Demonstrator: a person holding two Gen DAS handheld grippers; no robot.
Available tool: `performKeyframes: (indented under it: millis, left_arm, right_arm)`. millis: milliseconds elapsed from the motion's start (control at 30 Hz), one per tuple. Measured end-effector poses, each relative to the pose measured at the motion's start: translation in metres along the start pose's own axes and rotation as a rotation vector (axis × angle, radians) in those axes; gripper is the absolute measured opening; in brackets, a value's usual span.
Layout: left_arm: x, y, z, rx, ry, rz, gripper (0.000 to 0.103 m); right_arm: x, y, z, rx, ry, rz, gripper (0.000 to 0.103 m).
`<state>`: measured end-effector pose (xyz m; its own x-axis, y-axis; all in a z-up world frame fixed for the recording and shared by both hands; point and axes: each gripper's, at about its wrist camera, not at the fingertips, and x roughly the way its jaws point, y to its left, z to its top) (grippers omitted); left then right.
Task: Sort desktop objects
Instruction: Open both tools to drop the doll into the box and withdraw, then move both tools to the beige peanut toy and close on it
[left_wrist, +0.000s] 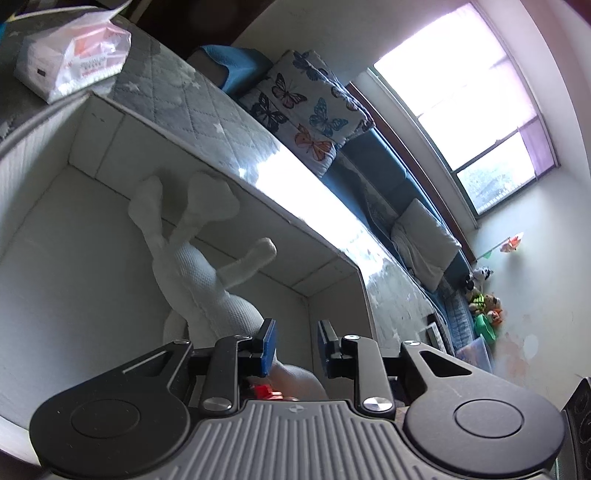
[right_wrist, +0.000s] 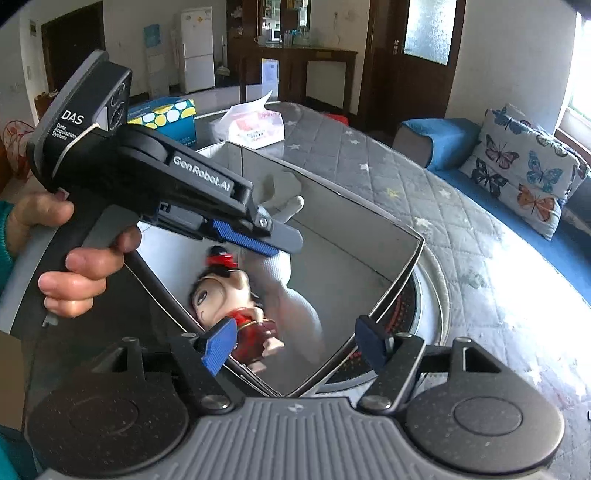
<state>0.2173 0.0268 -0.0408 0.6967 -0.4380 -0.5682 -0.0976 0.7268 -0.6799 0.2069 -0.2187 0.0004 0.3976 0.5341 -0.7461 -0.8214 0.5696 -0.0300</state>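
A white open box (left_wrist: 110, 155) (right_wrist: 332, 199) sits on the grey quilted table. Inside lie a white soft toy (left_wrist: 199, 280) (right_wrist: 291, 295) and a doll in a red dress with a red hair bow (right_wrist: 236, 291); only its red part (left_wrist: 266, 392) shows in the left wrist view. My left gripper (left_wrist: 295, 341) (right_wrist: 273, 242) is open and empty inside the box, just above the soft toy and the doll. My right gripper (right_wrist: 295, 345) is open and empty, above the box's near corner.
A plastic-wrapped tissue pack (left_wrist: 74, 62) (right_wrist: 255, 127) and a blue-yellow dotted box (right_wrist: 166, 118) stand on the table beyond the box. A round ribbed mat (right_wrist: 424, 310) lies under the box. A butterfly cushion (right_wrist: 524, 166) and sofa are at the right.
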Motion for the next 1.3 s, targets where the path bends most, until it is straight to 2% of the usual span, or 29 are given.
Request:
performKeyframes:
  millis: [333,633,900,1067,1300]
  left_arm:
    - [-0.005,-0.004,-0.002,0.035,-0.004,0.007,0.026]
    - [-0.031,-0.025,-0.014,0.133,-0.048,0.004,0.026]
    - [-0.053,-0.045,-0.048,0.242,-0.029,-0.007,0.027]
    - [-0.064,-0.057,-0.077,0.326,0.000,-0.005,0.028]
    - [-0.060,-0.063,-0.111,0.377,0.079,-0.023,0.029]
  right_arm:
    - [-0.004,0.006,-0.003,0.015,-0.031,-0.047,0.073]
    - [-0.045,0.020,-0.027,0.070,-0.125,-0.121,0.073]
    - [-0.081,0.044,-0.066,0.111,-0.168,-0.167,0.073]
    - [-0.099,0.063,-0.098,0.144,-0.173,-0.228,0.073]
    - [-0.114,0.078,-0.139,0.212,-0.158,-0.289,0.073]
